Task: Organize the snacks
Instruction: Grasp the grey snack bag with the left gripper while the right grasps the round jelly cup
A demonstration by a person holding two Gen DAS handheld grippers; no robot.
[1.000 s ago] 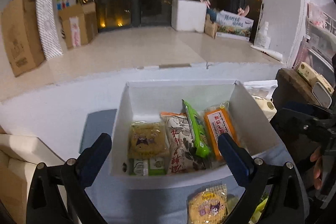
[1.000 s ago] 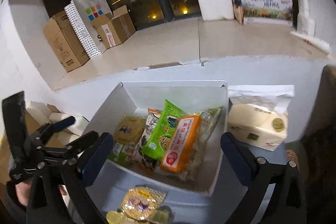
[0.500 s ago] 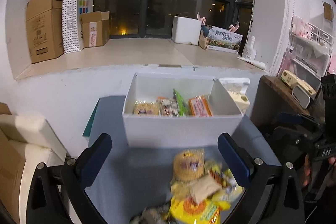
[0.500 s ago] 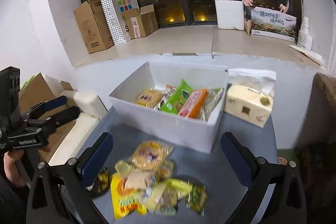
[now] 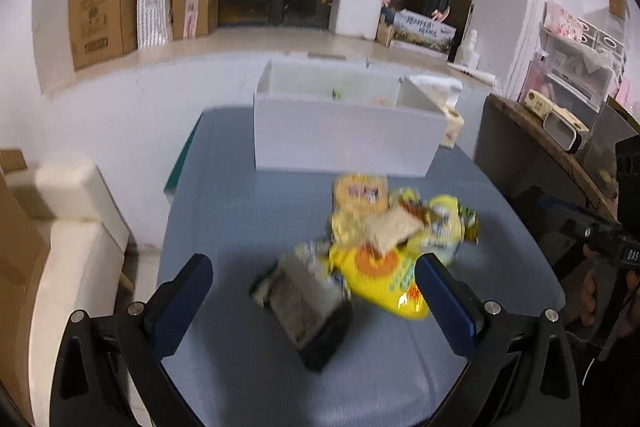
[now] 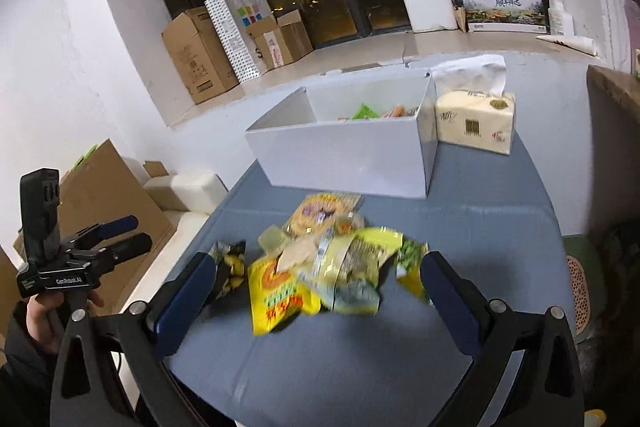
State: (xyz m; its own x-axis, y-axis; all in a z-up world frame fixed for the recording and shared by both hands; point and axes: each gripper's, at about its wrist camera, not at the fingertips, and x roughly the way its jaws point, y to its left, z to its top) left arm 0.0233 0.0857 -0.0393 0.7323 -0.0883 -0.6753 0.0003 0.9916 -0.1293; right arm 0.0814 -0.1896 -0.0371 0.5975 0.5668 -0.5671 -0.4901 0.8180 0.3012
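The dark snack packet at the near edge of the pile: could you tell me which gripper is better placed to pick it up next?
Probably the left gripper. The dark snack packet lies right between its open fingers, while in the right wrist view it sits beside the right gripper's left finger, off-centre.

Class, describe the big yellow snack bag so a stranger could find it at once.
Start at the white box at the far end of the blue table; the snack pile lies in front of it. The yellow bag sits at the pile's near edge, the largest packet, bright yellow with an orange circle.
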